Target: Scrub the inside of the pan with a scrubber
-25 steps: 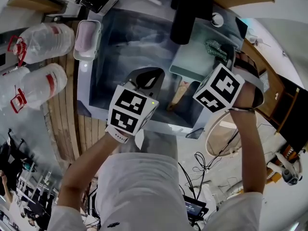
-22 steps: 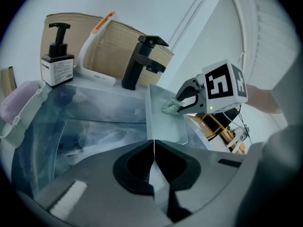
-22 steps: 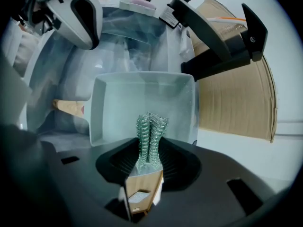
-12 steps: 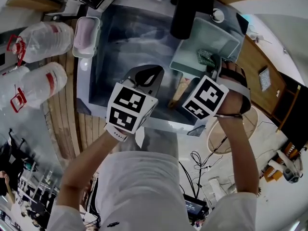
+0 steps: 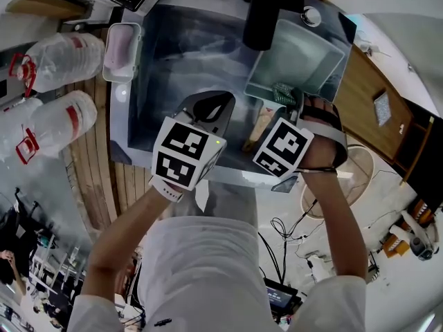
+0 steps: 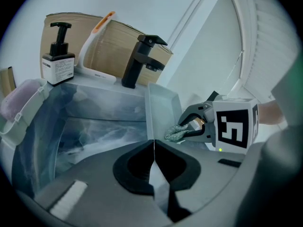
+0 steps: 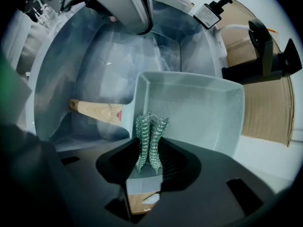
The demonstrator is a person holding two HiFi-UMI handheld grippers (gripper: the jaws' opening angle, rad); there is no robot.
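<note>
Our right claw (image 7: pixel 150 155) is clamped tight on the mesh scrubber (image 7: pixel 151 126), which pokes out of the jaws right at the near rim of the square pan (image 7: pixel 203 108) (touching it or not, we can't tell). The pan sits at the right of the sink (image 7: pixel 94 65), wooden handle (image 7: pixel 94 110) towards us, and our left claw (image 6: pixel 154 148) hovers over the sink, jaws pressed together on nothing.

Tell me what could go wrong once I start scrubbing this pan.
The left gripper is shut on nothing, so the pan lies unheld in the sink; it may slide or tip under pressure. The right gripper pinches the scrubber only by one end, so it could pull free. The faucet hangs close above the pan; a stroke may knock it.
</note>
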